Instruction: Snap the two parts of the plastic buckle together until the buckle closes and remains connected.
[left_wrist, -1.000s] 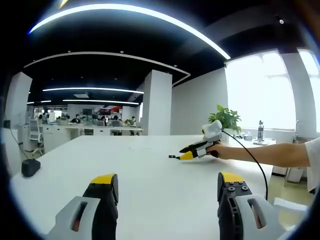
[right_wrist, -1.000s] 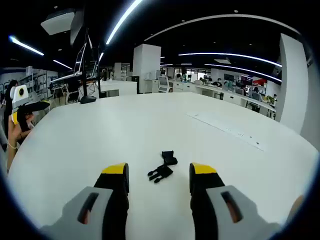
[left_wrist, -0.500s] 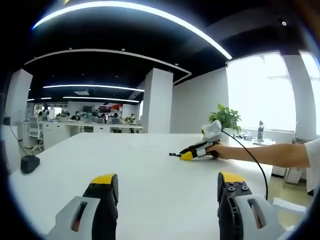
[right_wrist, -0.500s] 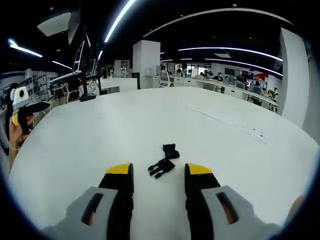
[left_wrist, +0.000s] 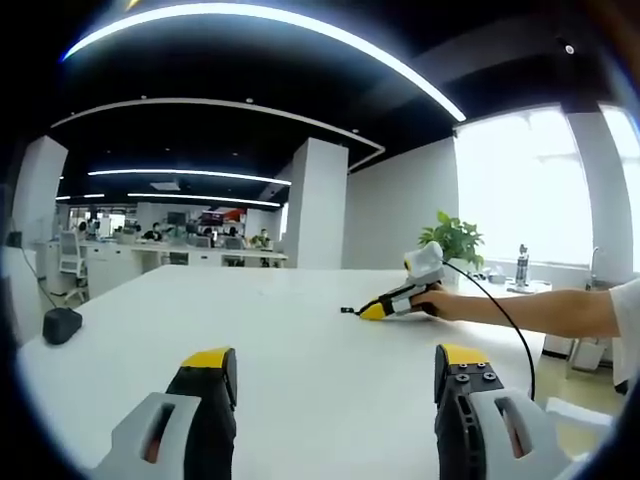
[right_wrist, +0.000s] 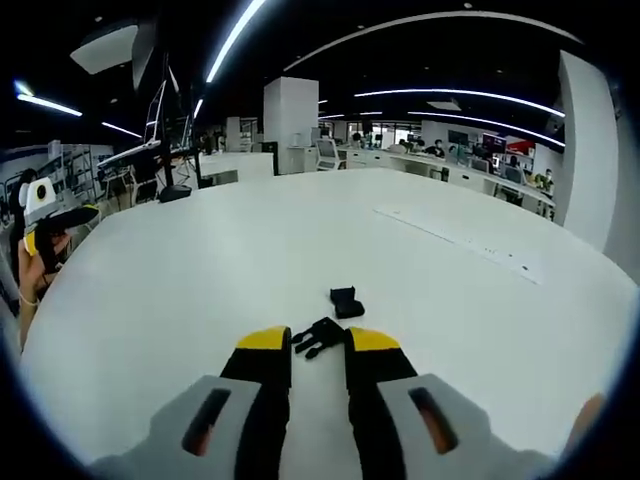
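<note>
Hovering over the broad white table (left_wrist: 300, 340), the left gripper (left_wrist: 330, 375) has its yellow-tipped jaws spread wide, nothing between them. Beyond it, further along the table, the right gripper (left_wrist: 375, 308) shows in a person's hand. In the right gripper view, the right gripper (right_wrist: 318, 345) sits low on the table with jaws nearly together around the black pronged plastic buckle part (right_wrist: 319, 336); actual contact unclear. The black socket buckle part (right_wrist: 346, 301) lies just beyond the pronged part, apart from it.

White table (left_wrist: 300, 350), black puck-like device (left_wrist: 62, 325) at its far left edge, potted plant (left_wrist: 457, 240), bottle (left_wrist: 522, 265) by window
</note>
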